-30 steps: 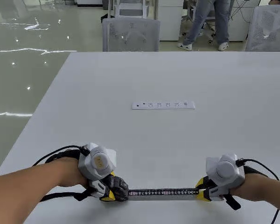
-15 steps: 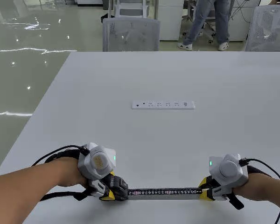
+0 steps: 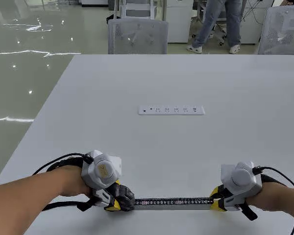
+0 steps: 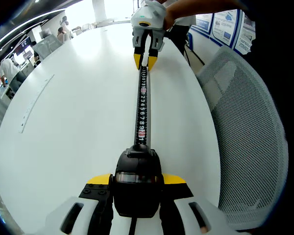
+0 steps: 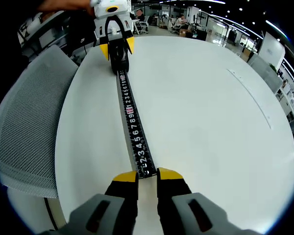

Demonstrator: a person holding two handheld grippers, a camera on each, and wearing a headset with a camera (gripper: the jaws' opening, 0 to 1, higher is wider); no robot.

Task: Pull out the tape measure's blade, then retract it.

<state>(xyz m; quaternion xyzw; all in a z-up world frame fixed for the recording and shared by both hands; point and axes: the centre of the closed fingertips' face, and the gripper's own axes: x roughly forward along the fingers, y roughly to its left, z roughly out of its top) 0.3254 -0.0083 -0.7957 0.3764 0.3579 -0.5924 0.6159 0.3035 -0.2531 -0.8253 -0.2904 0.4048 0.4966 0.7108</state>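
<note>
The tape [image 4: 137, 188] sits on the table [image 3: 137, 83], well on the near side of the power strip [image 3: 171, 110]. Its case is clamped in the left hand-held gripper [image 3: 115, 197], as an anchor I'd guess. The right hand-held gripper [image 5: 147, 175] is nearly closed, pinching the blade [image 5: 132, 122] tip so it lies flat and taut. The blade reads 1–9 in black with the tens in red, and there's no brand I can make out.

The tape measure's blade [image 5: 135, 132] bears black scale numerals, 1 to 9 legible, in repeating runs.
</note>
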